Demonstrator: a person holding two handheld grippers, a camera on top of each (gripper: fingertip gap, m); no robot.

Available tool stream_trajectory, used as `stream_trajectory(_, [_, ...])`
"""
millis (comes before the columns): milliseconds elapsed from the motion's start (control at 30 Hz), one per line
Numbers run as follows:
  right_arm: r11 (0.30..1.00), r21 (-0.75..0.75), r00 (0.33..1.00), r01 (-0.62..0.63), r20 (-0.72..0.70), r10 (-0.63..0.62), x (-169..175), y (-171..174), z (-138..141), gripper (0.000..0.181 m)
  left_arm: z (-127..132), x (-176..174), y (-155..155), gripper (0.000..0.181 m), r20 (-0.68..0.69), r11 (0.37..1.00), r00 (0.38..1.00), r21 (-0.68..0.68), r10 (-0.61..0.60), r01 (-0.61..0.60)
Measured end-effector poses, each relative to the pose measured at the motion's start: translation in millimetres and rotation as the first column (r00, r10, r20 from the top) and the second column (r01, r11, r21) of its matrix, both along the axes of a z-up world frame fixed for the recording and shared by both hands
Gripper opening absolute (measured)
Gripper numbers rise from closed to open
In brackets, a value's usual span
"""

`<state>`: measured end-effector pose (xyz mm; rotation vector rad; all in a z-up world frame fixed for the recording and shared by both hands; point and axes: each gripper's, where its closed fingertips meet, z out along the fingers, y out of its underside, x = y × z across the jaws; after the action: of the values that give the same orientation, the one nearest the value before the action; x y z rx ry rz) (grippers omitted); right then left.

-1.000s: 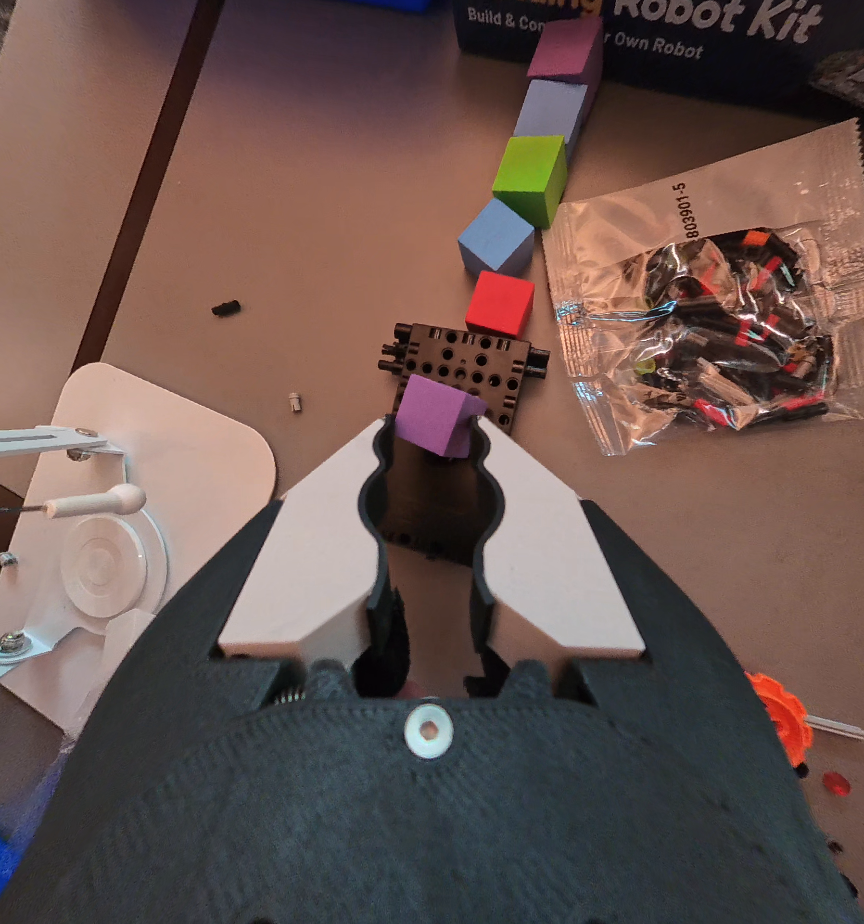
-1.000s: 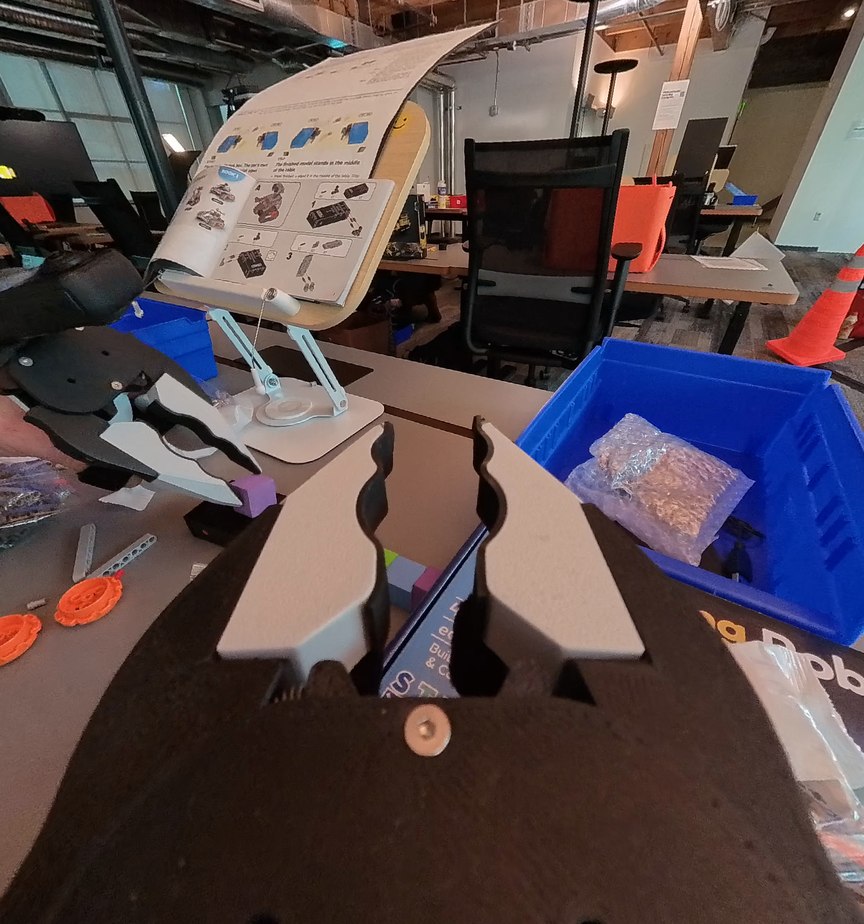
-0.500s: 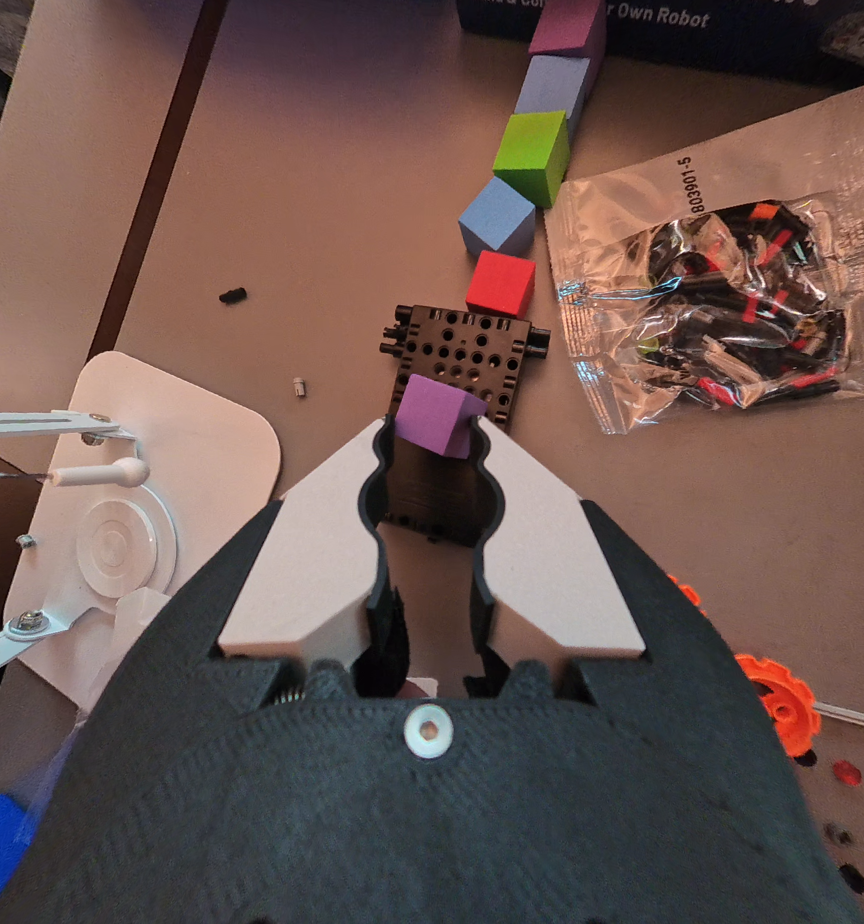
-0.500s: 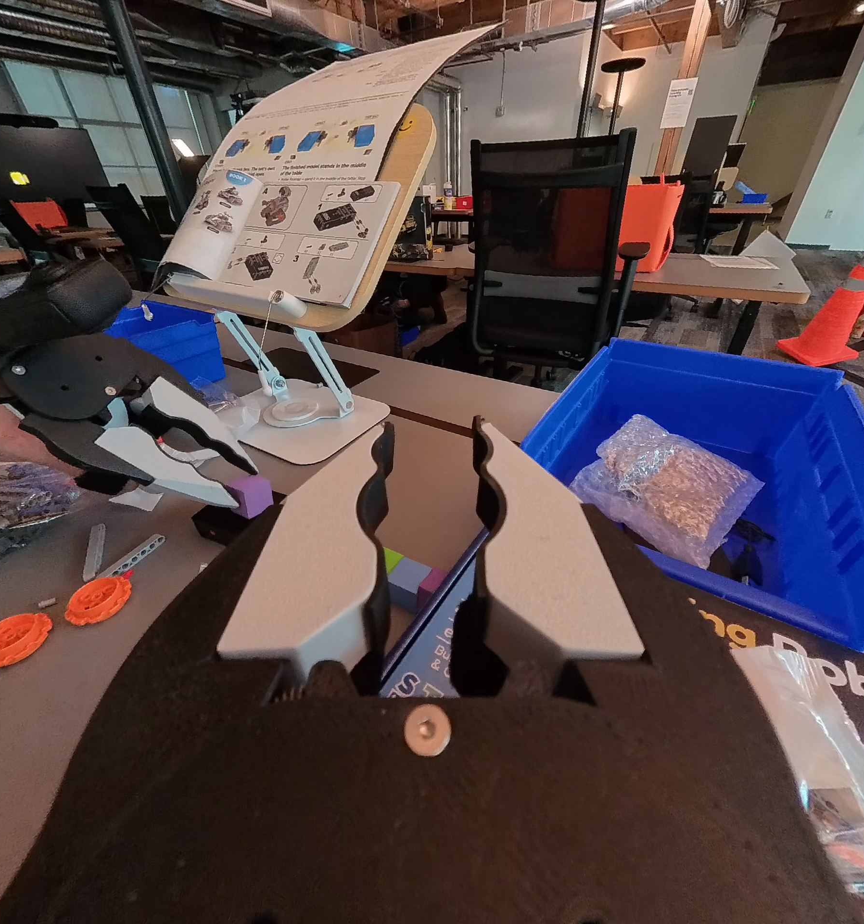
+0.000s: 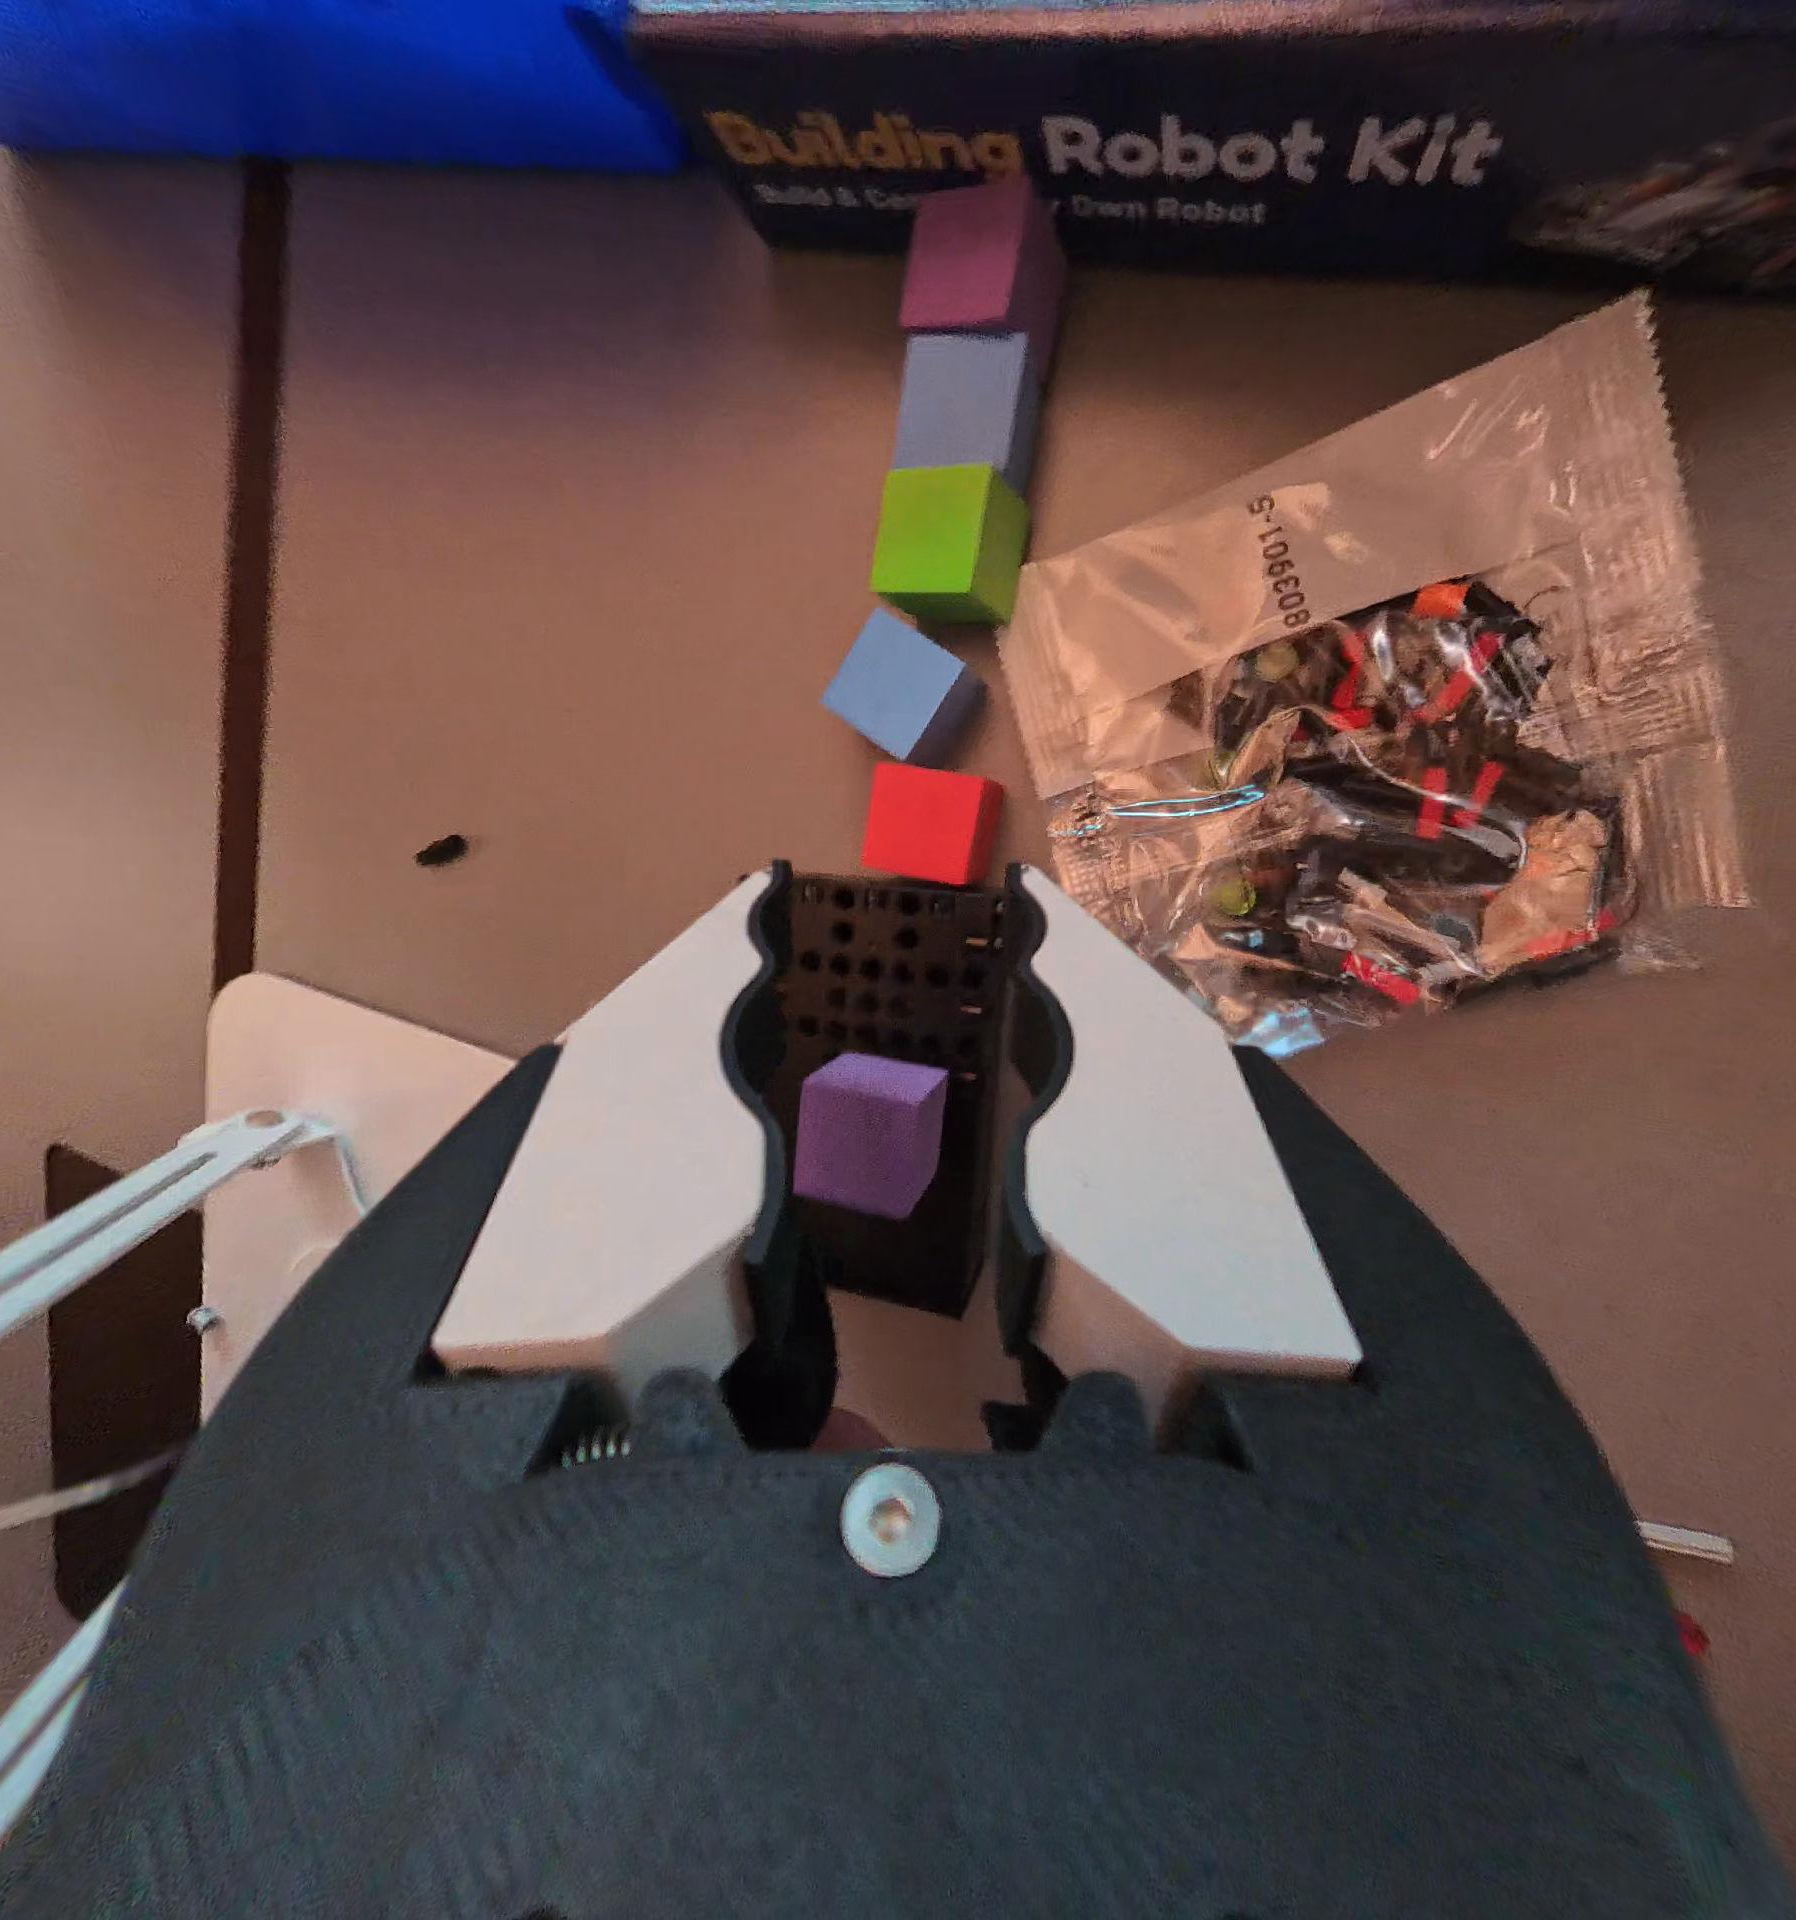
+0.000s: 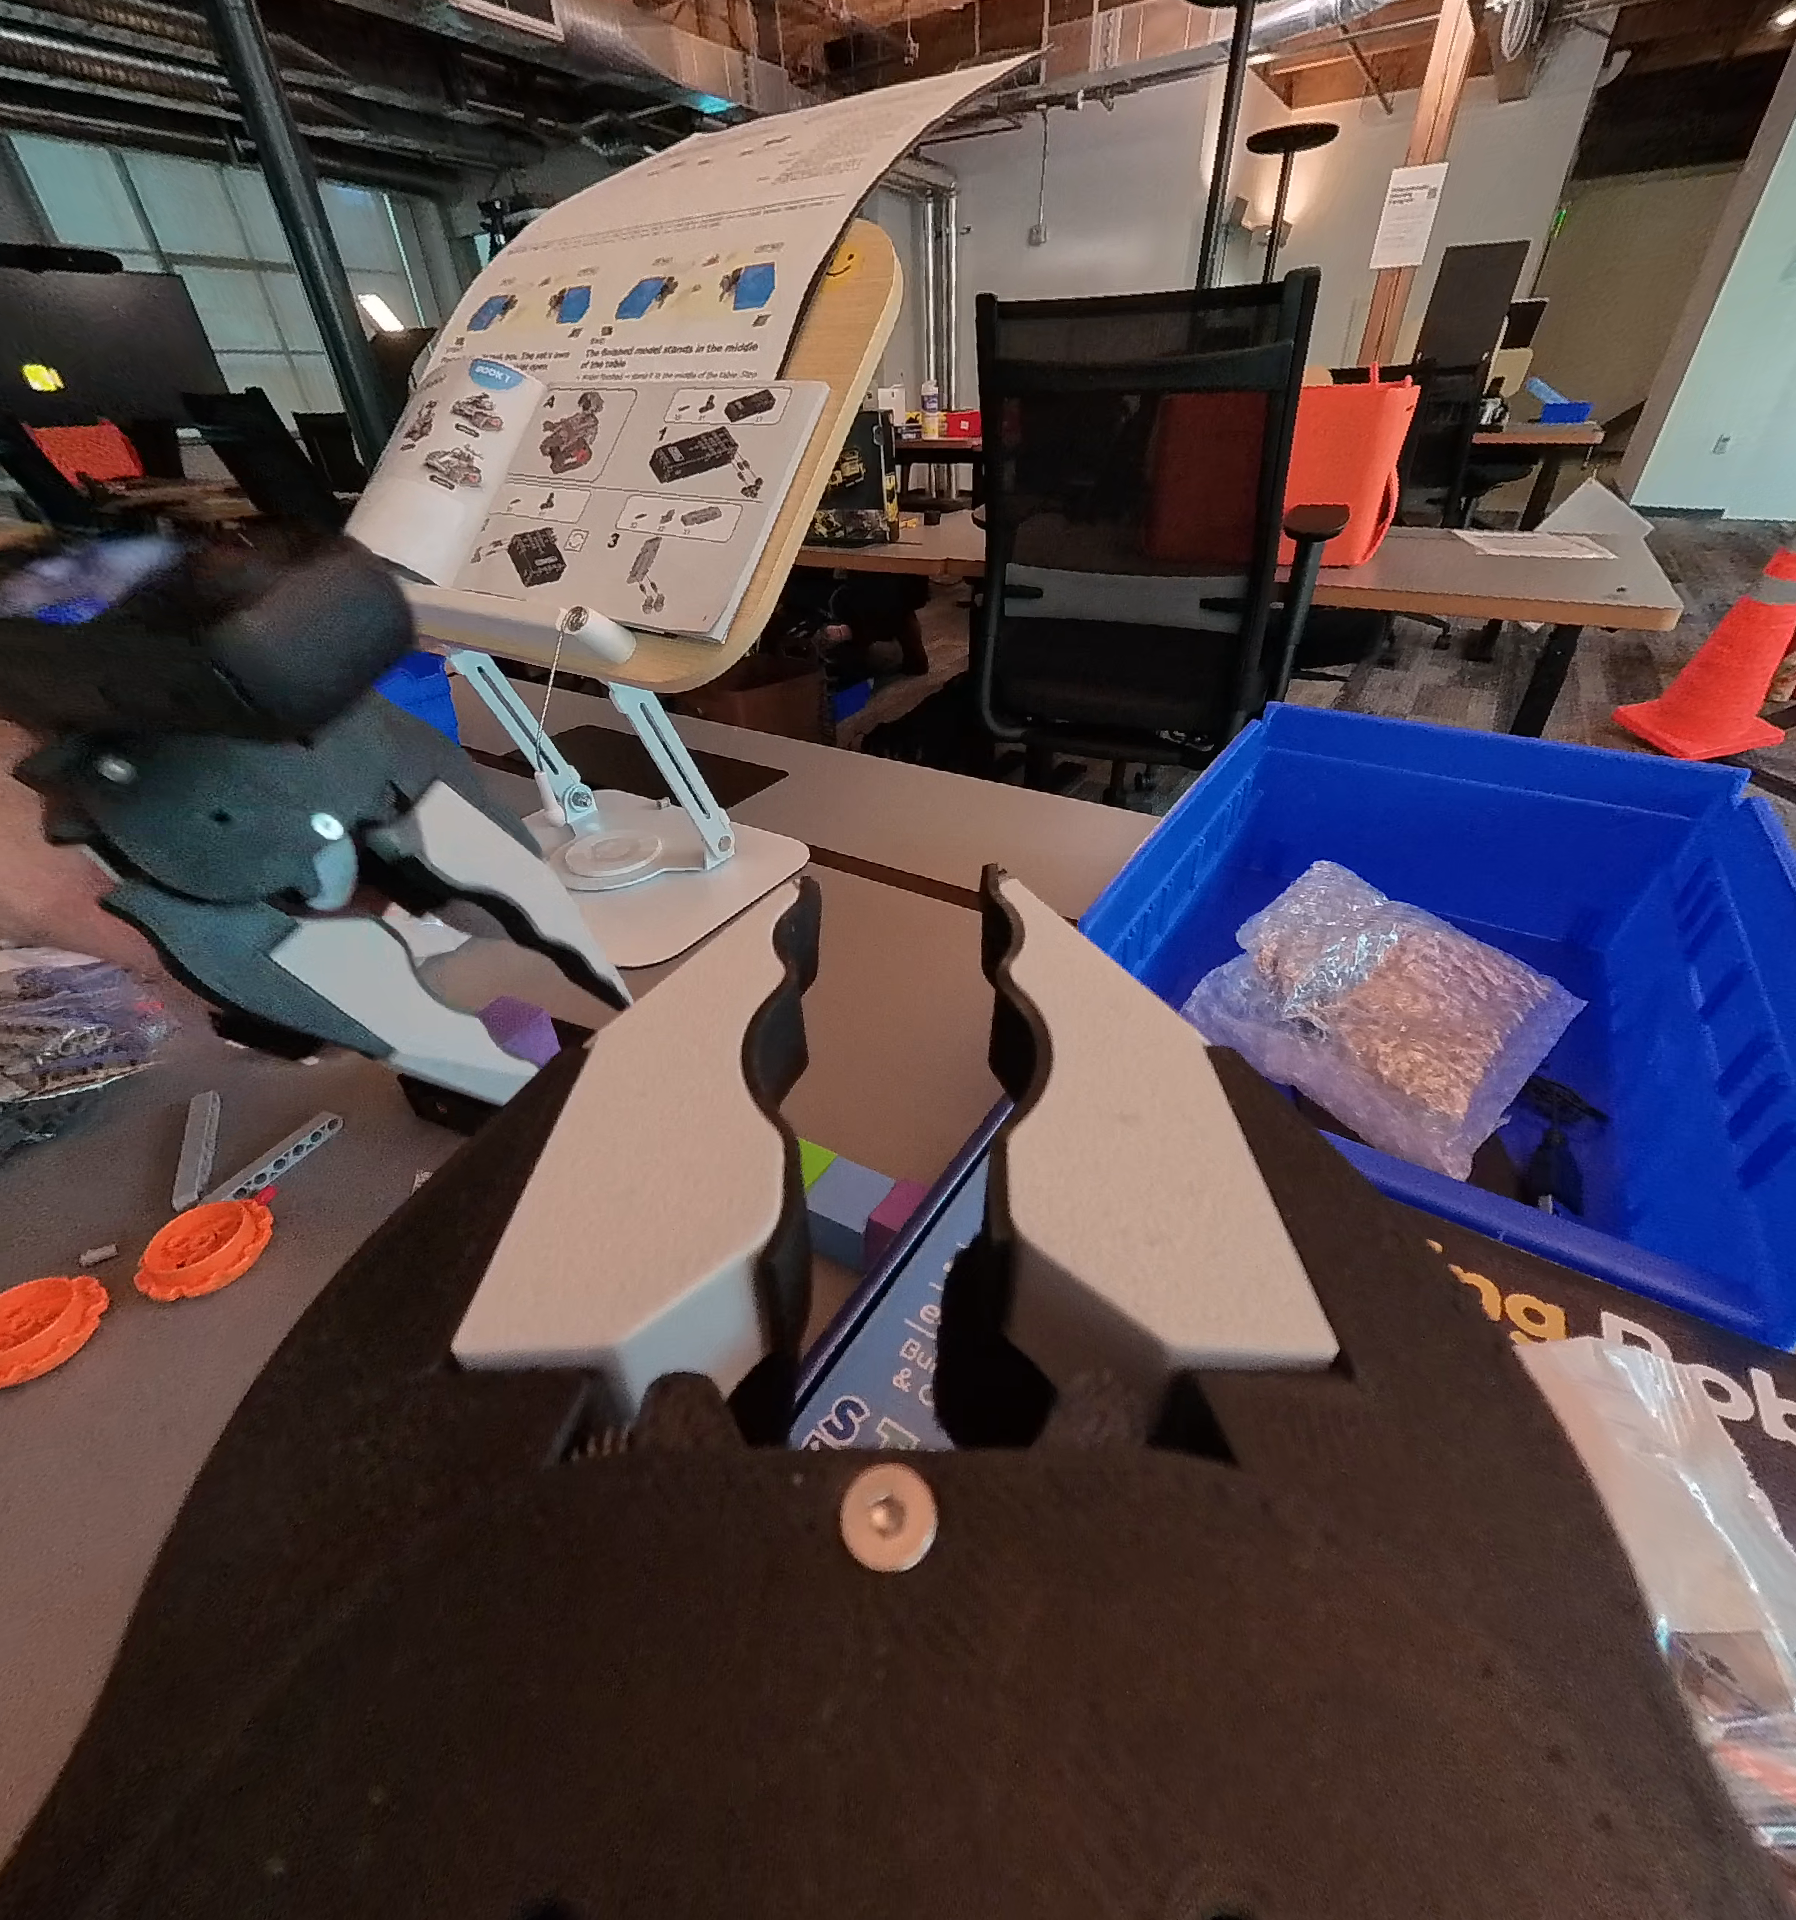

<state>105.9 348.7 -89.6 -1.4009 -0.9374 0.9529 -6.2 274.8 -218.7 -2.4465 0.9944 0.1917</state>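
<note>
Only the left wrist view shows the purple cube [image 5: 868, 1143] loose inside the wide-spread left gripper [image 5: 892, 883].

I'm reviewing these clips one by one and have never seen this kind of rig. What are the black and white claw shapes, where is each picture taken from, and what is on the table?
Each claw is a hand-held two-finger gripper with a camera on it that looks forward along its fingers.

The left wrist view looks down at the table. The left gripper is open. Between its fingers, untouched, a purple cube sits on a black perforated block. Beyond lie a row of coloured cubes starting with a red cube, a clear bag of small parts and a dark kit box.

The right wrist view looks across the room. The right gripper is open and holds nothing. It shows the left gripper farther off, a booklet stand, a blue bin and orange wheels.
</note>
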Motion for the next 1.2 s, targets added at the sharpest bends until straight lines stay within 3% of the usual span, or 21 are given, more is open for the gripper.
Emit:
stream_trajectory(133, [1.000, -0.003, 1.000, 0.000, -0.003, 0.000, 1, 1, 0, 0.030, -27, -3, 5, 0.030, -0.113, 0.992, 0.993, -0.125, -0.013, -0.001])
stream_trajectory(333, [1.000, -0.002, 1.000, -0.003, -0.016, 0.003, 2, 0, 3, 0.027, -34, -1, 11, 0.013, -0.167, 0.985, 0.986, -0.172, -0.016, -0.013])
stream_trajectory(433, [1.000, -0.003, 1.000, -0.003, -0.021, 0.003, 3, 0, 4, 0.026, -32, -1, 13, 0.013, -0.172, 0.984, 0.985, -0.176, -0.015, -0.016])
stream_trajectory(633, [1.000, -0.008, 1.000, -0.004, -0.024, 0.003, 4, 1, 4, 0.025, -33, -2, 20, 0.029, -0.186, 0.980, 0.982, -0.199, -0.038, 0.001])
stream_trajectory(800, [1.000, -0.006, 1.000, -0.005, -0.022, 0.005, 3, 0, 3, 0.025, -37, -3, 23, 0.025, -0.201, 0.970, 0.978, -0.242, -0.057, 0.007])
stream_trajectory(1000, [1.000, -0.013, 0.999, -0.004, -0.035, 0.004, 6, 1, 6, 0.024, -8, -8, 21, 0.024, -0.155, 0.992, 0.988, -0.129, -0.001, -0.019])
stream_trajectory(1200, [1.000, -0.015, 0.999, -0.012, -0.040, 0.012, 5, -1, 7, 0.024, 33, -32, -15, 0.024, -0.126, 0.993, 0.989, -0.082, 0.073, -0.084])
